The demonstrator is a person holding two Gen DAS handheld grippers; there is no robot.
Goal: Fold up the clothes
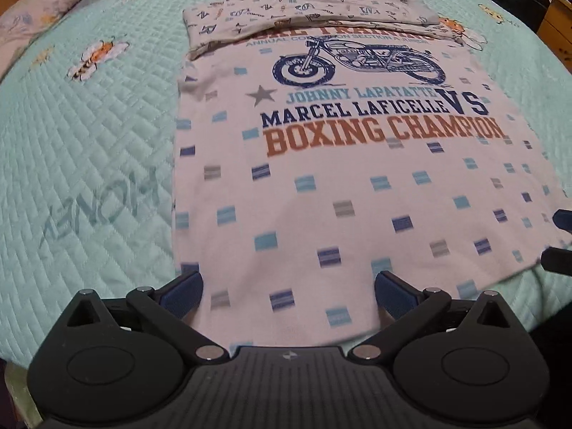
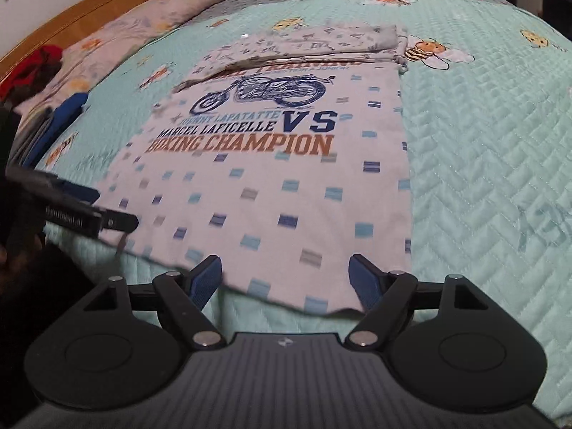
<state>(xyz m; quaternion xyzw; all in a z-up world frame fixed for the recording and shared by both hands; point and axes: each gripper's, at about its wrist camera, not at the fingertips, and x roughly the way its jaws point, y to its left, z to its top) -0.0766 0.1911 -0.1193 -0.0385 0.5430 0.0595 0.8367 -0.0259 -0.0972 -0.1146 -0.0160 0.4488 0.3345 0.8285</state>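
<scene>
A mint quilt covered the bed, with a pillow by the headboard. The shirt lay flat on the quilt, its sleeves folded across the top. The left gripper hung over the near hem, jaws wide apart, gripping nothing. The right gripper stood likewise open at the hem's right corner.

A bed covered by a mint-green quilted bedspread embroidered with bees. A floral pillow lies at its head against a wooden headboard, with a pale wall behind. A wooden cabinet stands beside the bed; the far background is dim.
</scene>
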